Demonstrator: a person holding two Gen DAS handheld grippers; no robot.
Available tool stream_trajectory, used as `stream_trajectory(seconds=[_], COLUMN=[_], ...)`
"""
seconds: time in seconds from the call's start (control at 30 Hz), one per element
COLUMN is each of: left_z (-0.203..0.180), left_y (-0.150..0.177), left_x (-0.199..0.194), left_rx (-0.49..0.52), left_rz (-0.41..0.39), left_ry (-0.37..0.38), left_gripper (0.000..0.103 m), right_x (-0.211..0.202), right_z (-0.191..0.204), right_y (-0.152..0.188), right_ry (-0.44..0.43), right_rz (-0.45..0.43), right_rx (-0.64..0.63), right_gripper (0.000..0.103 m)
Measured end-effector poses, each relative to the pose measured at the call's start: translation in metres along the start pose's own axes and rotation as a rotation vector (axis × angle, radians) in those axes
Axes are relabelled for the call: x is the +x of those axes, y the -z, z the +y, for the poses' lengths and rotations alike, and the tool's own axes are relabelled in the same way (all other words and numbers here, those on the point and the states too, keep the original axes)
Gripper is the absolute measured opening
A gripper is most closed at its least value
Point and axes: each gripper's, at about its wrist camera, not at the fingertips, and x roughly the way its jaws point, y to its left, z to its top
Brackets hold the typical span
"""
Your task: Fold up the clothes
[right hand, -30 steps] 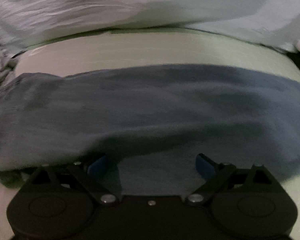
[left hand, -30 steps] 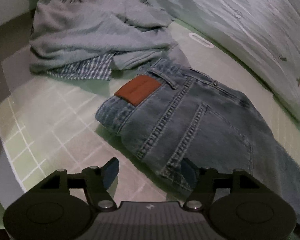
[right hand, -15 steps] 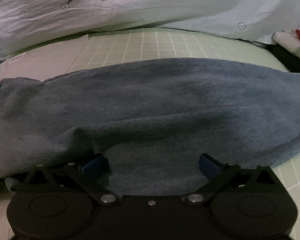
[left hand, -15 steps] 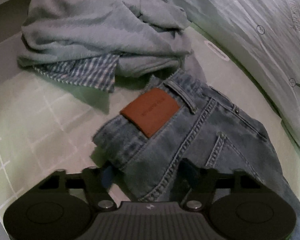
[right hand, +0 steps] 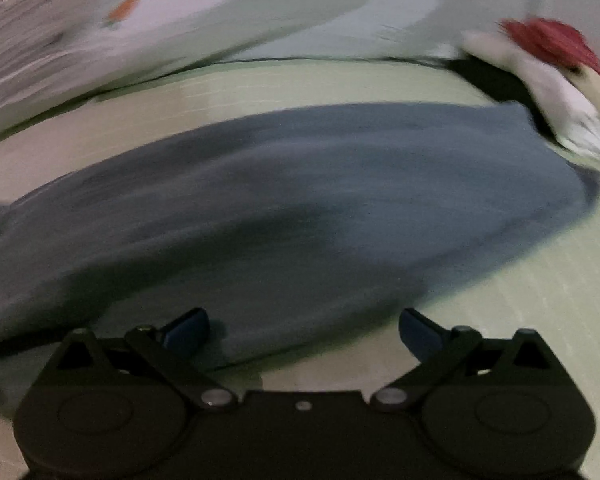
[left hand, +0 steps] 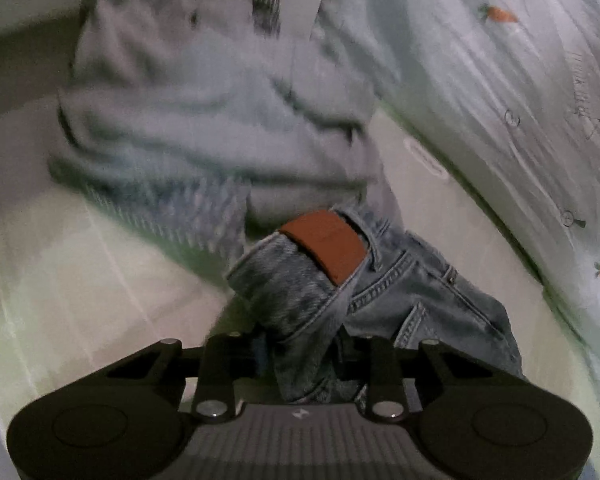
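Looks like the waist corner of the jeans (left hand: 400, 300), just below the brown patch (left hand: 324, 250), is pinched shut in the left hand-held gripper (left hand: 300, 354) while the right hand-held gripper (right hand: 304, 330) is held open over the leg, so a fold-over is probably called for.

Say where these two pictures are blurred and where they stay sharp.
Left wrist view: the clothes pile is smeared by motion, while the jeans and left gripper stay fairly sharp. Right wrist view: dim, everything streaked except the right gripper.
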Motion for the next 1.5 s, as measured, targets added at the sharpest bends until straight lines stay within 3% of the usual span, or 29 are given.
stream_trajectory(seconds=[0.07, 0.33, 0.5, 0.7, 0.8, 0.9, 1.0, 1.07, 1.2, 1.3, 1.33, 1.4, 1.5], left_z=[-0.006, -0.060, -0.108, -0.178, -0.211, -0.242, -0.265, -0.271, -0.269, -0.267, -0.266, -0.262, -0.258], left_y=[-0.005, 0.007, 0.024, 0.064, 0.096, 0.137, 0.185, 0.207, 0.198, 0.179, 0.173, 0.161, 0.148], left_x=[-0.011, -0.053, -0.079, -0.096, -0.091, -0.071, -0.030, -0.019, -0.032, -0.041, -0.044, -0.047, -0.038], left_rx=[0.047, 0.233, 0.370, 0.609, 0.734, 0.879, 1.048, 1.131, 1.093, 1.018, 1.001, 0.963, 0.901], left_rz=[-0.042, -0.193, -0.258, -0.299, -0.246, -0.116, 0.103, 0.157, 0.159, 0.148, 0.131, 0.102, 0.113], left_ry=[-0.030, 0.034, 0.122, 0.279, 0.375, 0.455, 0.435, 0.399, 0.474, 0.515, 0.511, 0.495, 0.447], left_gripper=[0.031, 0.030, 0.030, 0.029, 0.030, 0.036, 0.042, 0.043, 0.061, 0.066, 0.068, 0.083, 0.086], right_x=[-0.001, -0.002, -0.002, 0.001, 0.004, 0.005, 0.007, 0.008, 0.007, 0.007, 0.007, 0.007, 0.006], right_z=[-0.020, -0.066, -0.079, -0.090, -0.094, -0.098, -0.100, -0.101, -0.101, -0.100, -0.100, -0.099, -0.099], right_y=[0.003, 0.020, 0.023, 0.022, 0.021, 0.021, 0.020, 0.019, 0.023, 0.023, 0.024, 0.025, 0.026], right_ry=[0.027, 0.086, 0.086, 0.078, 0.070, 0.059, 0.052, 0.048, 0.043, 0.049, 0.052, 0.055, 0.057], right_rz=[0.006, 0.029, 0.029, 0.026, 0.025, 0.017, 0.009, 0.012, -0.005, -0.013, -0.016, -0.022, -0.028], right_rx=[0.059, 0.147, 0.146, 0.136, 0.125, 0.106, 0.093, 0.088, 0.081, 0.087, 0.089, 0.093, 0.095], right_gripper=[0.103, 0.103, 0.103, 0.103, 0.103, 0.103, 0.103, 0.103, 0.103, 0.103, 0.103, 0.103, 0.103])
